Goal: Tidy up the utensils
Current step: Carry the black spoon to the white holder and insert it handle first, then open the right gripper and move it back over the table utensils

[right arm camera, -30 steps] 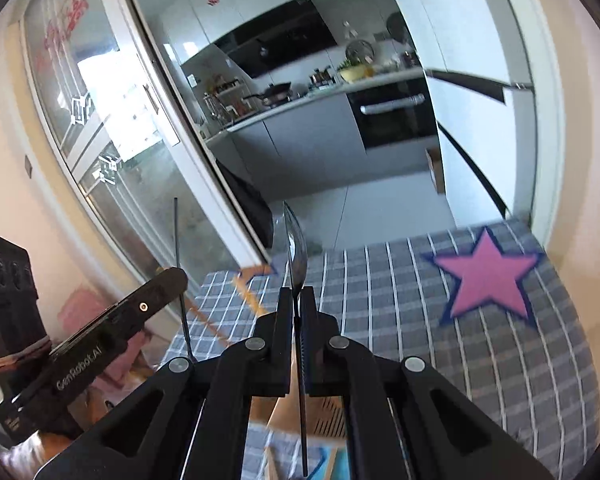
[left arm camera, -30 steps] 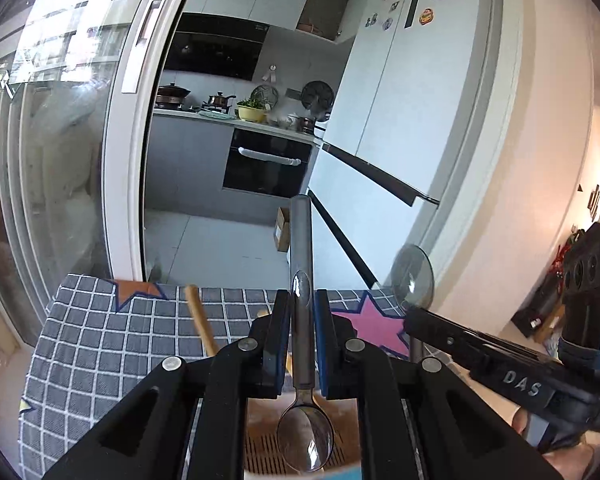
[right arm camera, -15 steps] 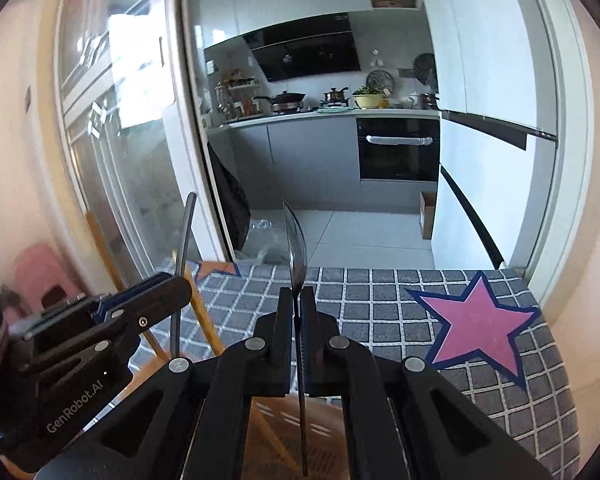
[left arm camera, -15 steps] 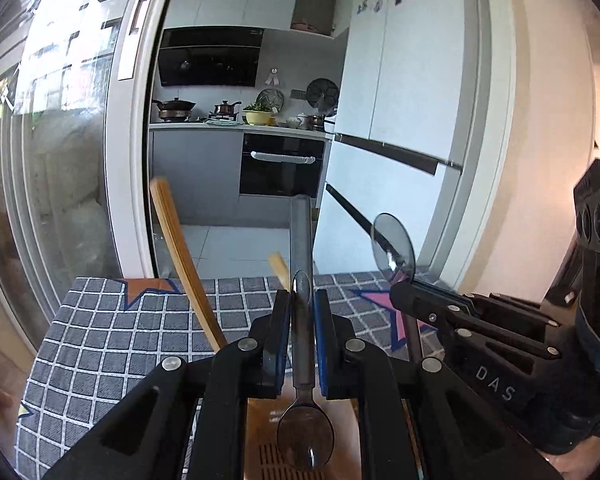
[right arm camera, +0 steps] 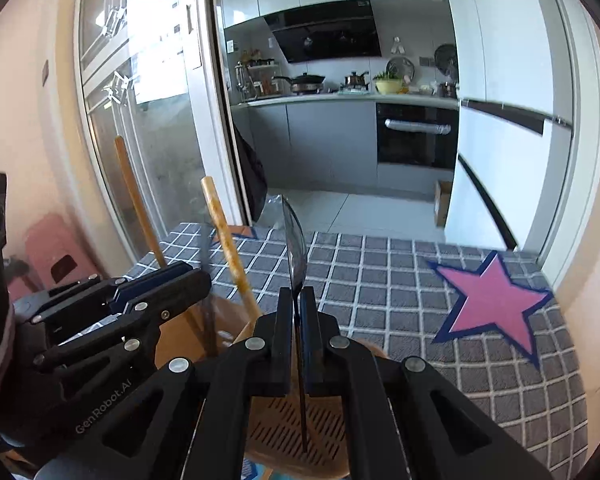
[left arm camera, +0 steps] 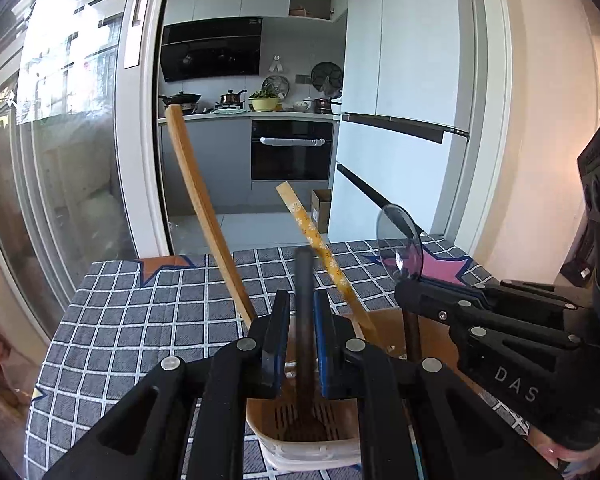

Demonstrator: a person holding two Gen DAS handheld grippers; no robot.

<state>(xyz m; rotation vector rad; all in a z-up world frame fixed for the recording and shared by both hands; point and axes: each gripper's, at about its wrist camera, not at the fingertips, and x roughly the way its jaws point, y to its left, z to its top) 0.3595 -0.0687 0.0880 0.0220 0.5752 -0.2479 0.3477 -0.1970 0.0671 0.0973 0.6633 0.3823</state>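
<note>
My left gripper [left arm camera: 302, 312] stands over a round tan utensil holder [left arm camera: 300, 446] with a slotted bottom. A metal spoon [left arm camera: 303, 320] hangs blurred between its jaws, bowl down near the slots; the jaws look slightly apart. My right gripper [right arm camera: 298, 312] is shut on a second metal spoon [right arm camera: 294, 240], held upright, bowl up and edge-on, handle tip inside the holder [right arm camera: 296, 436]. That gripper also shows in the left wrist view [left arm camera: 480, 320]. A plain wooden handle [left arm camera: 204, 208] and a flowered wooden handle [left arm camera: 320, 248] stand in the holder.
The holder sits on a table with a grey checked cloth [left arm camera: 140, 320] bearing a pink star [right arm camera: 496, 304] and an orange star [left arm camera: 160, 266]. Beyond the far edge are a glass sliding door [left arm camera: 60, 160], a kitchen and a white fridge [left arm camera: 404, 120].
Both grippers have come lower over the holder. The left spoon has slid down between the jaws and is blurred. The two wooden handles now rise higher in view.
</note>
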